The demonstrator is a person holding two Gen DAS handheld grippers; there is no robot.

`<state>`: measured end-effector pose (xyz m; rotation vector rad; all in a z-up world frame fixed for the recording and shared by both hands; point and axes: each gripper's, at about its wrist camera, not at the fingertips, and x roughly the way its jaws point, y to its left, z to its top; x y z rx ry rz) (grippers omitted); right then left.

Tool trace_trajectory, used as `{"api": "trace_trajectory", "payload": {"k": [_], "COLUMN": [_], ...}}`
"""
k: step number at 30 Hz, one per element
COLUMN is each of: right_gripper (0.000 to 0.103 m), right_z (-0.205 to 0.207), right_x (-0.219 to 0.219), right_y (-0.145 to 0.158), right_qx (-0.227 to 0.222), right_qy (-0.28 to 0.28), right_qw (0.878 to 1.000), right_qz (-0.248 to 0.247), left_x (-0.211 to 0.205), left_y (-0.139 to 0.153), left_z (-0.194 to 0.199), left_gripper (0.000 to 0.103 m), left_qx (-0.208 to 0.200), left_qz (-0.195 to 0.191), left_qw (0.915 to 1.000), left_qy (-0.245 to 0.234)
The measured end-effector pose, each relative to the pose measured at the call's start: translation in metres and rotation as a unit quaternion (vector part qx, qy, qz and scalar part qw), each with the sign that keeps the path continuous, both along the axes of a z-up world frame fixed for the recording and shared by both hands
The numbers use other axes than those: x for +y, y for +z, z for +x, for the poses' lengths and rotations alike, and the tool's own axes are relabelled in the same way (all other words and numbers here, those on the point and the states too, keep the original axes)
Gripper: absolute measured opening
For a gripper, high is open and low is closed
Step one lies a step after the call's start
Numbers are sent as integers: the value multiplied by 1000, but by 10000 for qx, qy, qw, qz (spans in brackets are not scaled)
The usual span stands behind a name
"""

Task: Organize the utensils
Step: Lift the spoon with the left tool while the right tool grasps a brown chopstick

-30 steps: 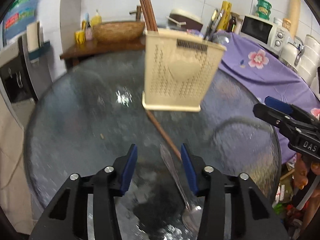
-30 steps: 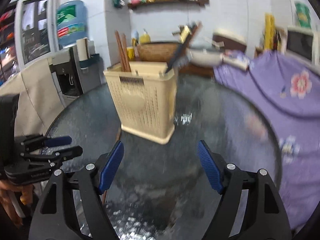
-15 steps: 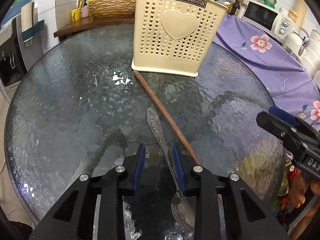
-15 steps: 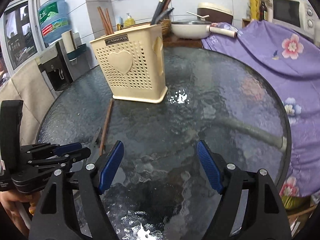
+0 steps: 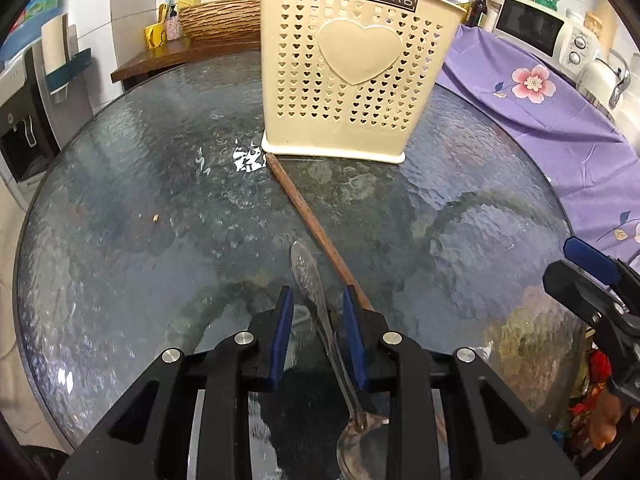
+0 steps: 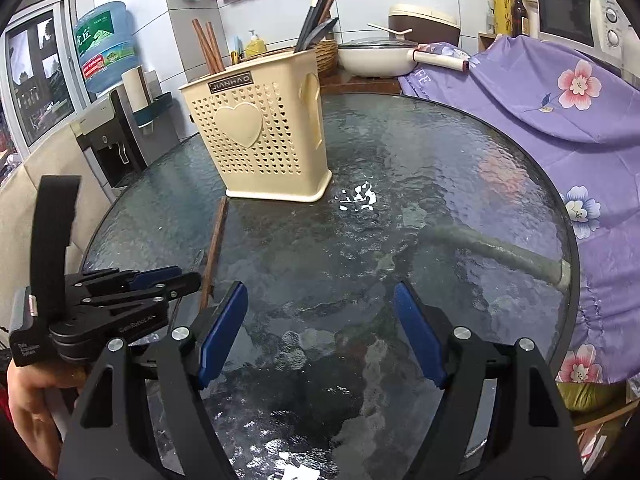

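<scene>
A metal spoon (image 5: 316, 304) lies on the round glass table (image 5: 120, 200), handle pointing away, bowl near the camera. My left gripper (image 5: 316, 304) straddles its handle, jaws narrowed but a gap still shows on each side. A brown chopstick (image 5: 308, 216) lies beside the spoon and runs up to the cream perforated utensil holder (image 5: 348, 76), which stands upright with chopsticks and dark utensils in it. My right gripper (image 6: 320, 312) is open and empty over the glass; the holder (image 6: 260, 140) and chopstick (image 6: 214, 248) show to its left.
A purple flowered cloth (image 6: 560, 120) covers the counter right of the table. A microwave (image 5: 536, 24), a woven basket (image 5: 224, 20), a white pan (image 6: 376, 56) and a water dispenser (image 6: 108, 120) stand beyond the table's edge.
My left gripper has lowered toward the table and forward along the spoon, and its jaws have narrowed around the handle. The right gripper has stayed open and shifted only slightly.
</scene>
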<state>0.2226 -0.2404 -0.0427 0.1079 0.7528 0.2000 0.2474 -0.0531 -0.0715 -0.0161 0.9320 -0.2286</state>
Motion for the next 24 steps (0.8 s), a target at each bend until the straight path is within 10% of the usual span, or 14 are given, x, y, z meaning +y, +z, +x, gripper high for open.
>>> {"api": "trace_trajectory", "payload": {"k": [24], "right_gripper": [76], "right_z": [14], "right_x": [22], "right_y": [2], "right_qx": [0], "right_qy": [267], "right_qw": [9996], "right_qz": [-36], "left_x": [5], "left_y": [1], "left_z": [21], "left_gripper": [10], "left_qx": [-80], "left_qz": [-51], "left_qw": [9999], "left_qy": [97]}}
